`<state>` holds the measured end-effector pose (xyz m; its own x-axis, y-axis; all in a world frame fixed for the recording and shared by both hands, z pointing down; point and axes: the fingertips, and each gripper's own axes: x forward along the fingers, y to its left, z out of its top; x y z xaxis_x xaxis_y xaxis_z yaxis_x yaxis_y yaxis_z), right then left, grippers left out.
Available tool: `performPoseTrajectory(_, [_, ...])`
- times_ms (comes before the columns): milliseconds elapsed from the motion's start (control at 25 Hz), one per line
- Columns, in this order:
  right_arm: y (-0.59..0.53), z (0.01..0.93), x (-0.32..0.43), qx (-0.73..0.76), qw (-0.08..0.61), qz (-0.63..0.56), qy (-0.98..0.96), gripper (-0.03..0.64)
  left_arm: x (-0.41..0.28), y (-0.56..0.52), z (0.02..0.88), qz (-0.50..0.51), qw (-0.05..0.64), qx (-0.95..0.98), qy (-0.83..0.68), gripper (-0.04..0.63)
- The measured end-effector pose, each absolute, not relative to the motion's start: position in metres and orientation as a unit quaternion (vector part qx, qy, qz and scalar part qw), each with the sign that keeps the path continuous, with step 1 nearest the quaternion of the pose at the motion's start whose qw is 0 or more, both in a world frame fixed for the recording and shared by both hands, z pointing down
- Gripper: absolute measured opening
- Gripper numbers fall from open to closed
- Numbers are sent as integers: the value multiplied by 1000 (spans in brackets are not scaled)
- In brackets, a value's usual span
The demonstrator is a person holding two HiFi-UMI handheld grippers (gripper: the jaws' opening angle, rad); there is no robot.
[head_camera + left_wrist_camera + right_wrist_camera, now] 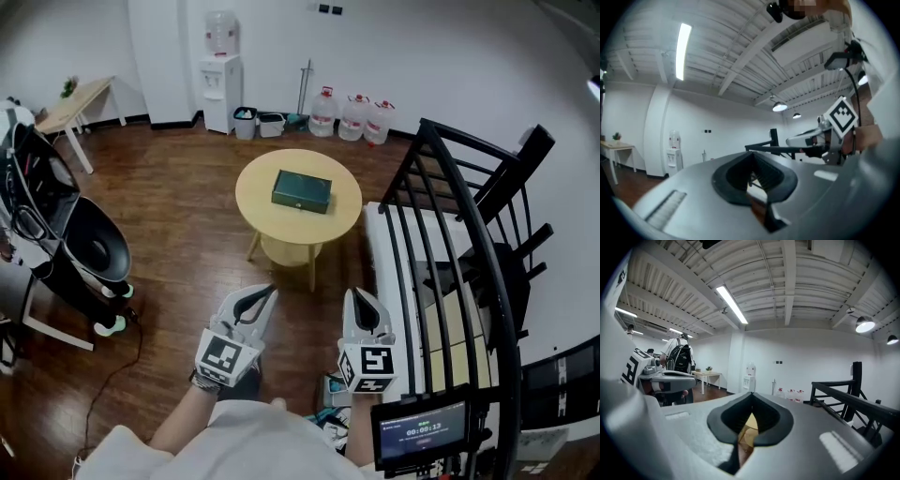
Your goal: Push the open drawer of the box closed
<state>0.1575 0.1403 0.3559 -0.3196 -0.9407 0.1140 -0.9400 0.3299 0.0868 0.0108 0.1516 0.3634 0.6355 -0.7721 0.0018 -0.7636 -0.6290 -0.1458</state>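
A dark green box [301, 190] lies flat in the middle of a round yellow table [258, 202], well ahead of both grippers. It is too far off to tell how far its drawer stands out. My left gripper [269, 290] is held low in front of me, shut and empty, pointing toward the table. To its right my right gripper [359, 293] is shut and empty too. In the left gripper view the jaws of the left gripper [751, 154] meet, and the right gripper [811, 138] shows beyond. In the right gripper view the closed right gripper [751, 394] frames a sliver of the table [750, 425].
A black metal railing [469, 234] runs along my right. A black pushchair-like frame [75, 234] stands at the left. A water dispenser [220, 80], water bottles [352, 117] and a wooden desk [75, 103] line the far wall. A small screen [422, 431] hangs near my right hand.
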Motion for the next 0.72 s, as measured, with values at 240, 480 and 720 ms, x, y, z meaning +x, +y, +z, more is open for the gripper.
performPoseTrajectory(240, [182, 357, 151, 562, 72, 6, -824, 3, 23, 197, 347, -21, 90, -910, 403, 8])
performPoseTrajectory(480, [210, 352, 132, 545, 80, -6, -835, 3, 16, 210, 338, -35, 103, -905, 411, 6])
performPoseTrajectory(720, [223, 344, 108, 542, 96, -29, -835, 2, 3, 222, 351, -31, 59, -922, 382, 6])
